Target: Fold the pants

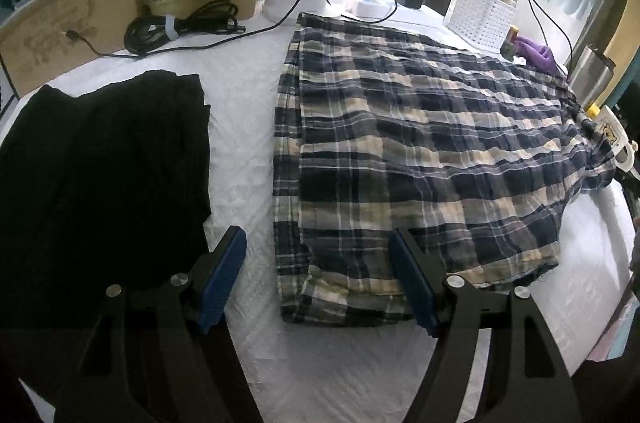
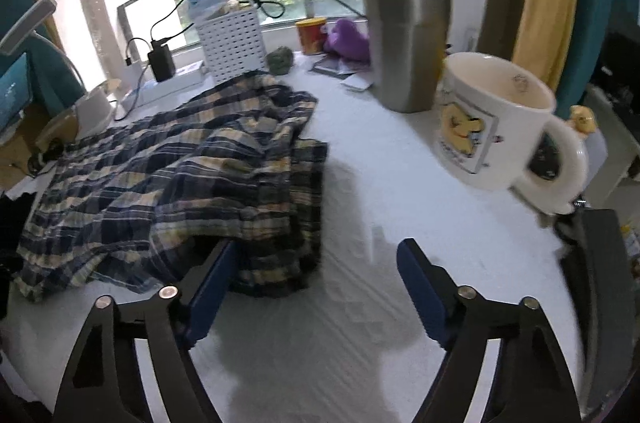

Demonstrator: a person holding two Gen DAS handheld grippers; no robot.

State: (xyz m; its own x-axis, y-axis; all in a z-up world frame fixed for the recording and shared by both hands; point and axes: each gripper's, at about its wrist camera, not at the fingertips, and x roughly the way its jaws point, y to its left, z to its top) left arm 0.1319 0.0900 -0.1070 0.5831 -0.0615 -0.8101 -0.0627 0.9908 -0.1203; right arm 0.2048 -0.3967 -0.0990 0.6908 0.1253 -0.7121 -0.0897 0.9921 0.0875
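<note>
The plaid pants [image 1: 420, 143] lie spread across the centre of the white table [image 1: 248, 151], black garment [image 1: 104, 159] at left. Left gripper [image 1: 318, 279] jaws gape over the pants' near hem, gripping nothing. Right gripper [image 2: 314, 287] jaws stand open beside the crumpled waist, mug [image 2: 496, 119] at upper right.

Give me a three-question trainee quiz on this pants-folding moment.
1. True or false: the plaid pants lie beside a black garment on the table.
2. In the right wrist view, what stands right behind the mug? A) steel tumbler B) lamp C) laptop
3. Fill in: the left gripper has its jaws ___ over the pants' near corner.

Key: 1 true; 2 A, the tumbler; 3 open, clamping nothing.
</note>
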